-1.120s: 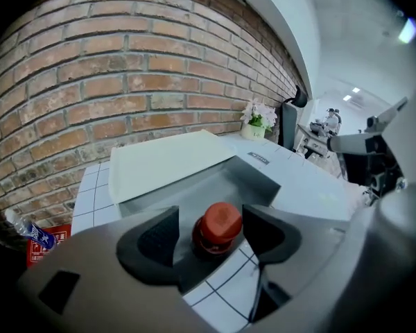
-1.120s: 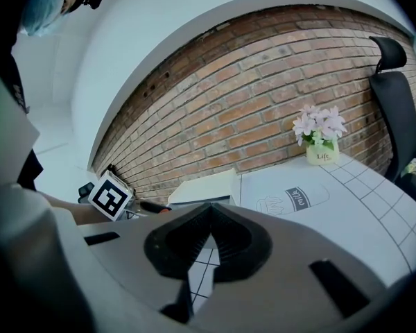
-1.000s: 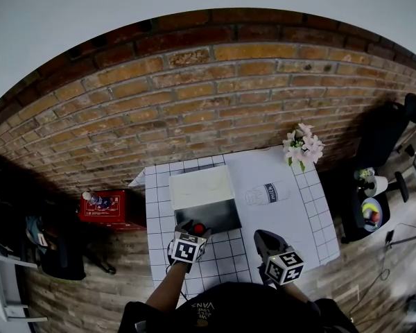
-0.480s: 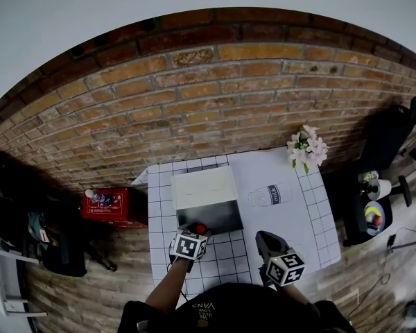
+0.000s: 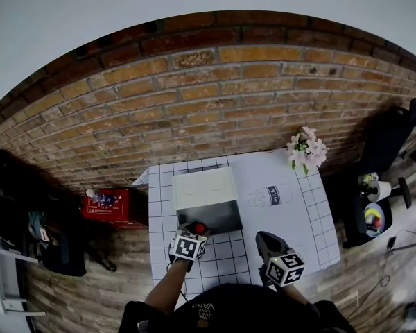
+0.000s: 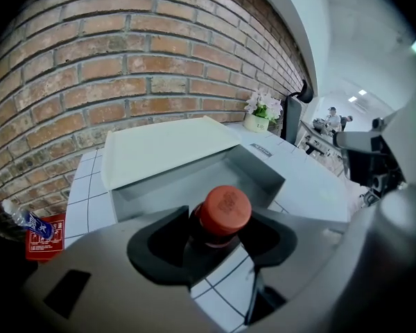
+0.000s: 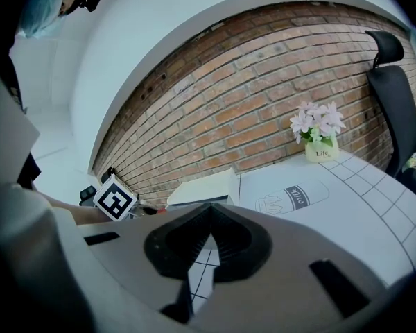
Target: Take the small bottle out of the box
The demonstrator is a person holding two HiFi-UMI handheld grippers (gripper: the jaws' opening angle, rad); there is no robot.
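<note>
1. Open on the gridded table (image 5: 225, 255): the box (image 6: 262, 174), grey inside, with its white lid (image 6: 166, 148) folded back on the side away from the person.
2. Clenched in the left gripper (image 6: 215, 245): the small bottle (image 6: 223, 210), upright, red cap on top, dark body pinched from both sides by the black pads.
3. Held outside the box, just beside its near wall, on the person's side, with grid squares of the table in view below. Cannot tell whether standing on the table or lifted off it.
4. Clamped shut on nothing, jaws meeting tip to tip: the right gripper (image 7: 208, 210), poised off the near right corner of the box, well apart from the bottle.
5. To the right of the box, printed flat on the white sheet of the table: a milk-bottle drawing (image 5: 269, 196).
6. Farther right of the box and beyond it, at the far corner of the table: a pot of pink flowers (image 5: 304, 148).
7. Left of the box, down on the wooden floor: a red case (image 5: 111, 208) with a clear plastic bottle (image 5: 92, 197) lying on top.
8. Behind the box, past the lid: a brick wall (image 5: 194, 103).
</note>
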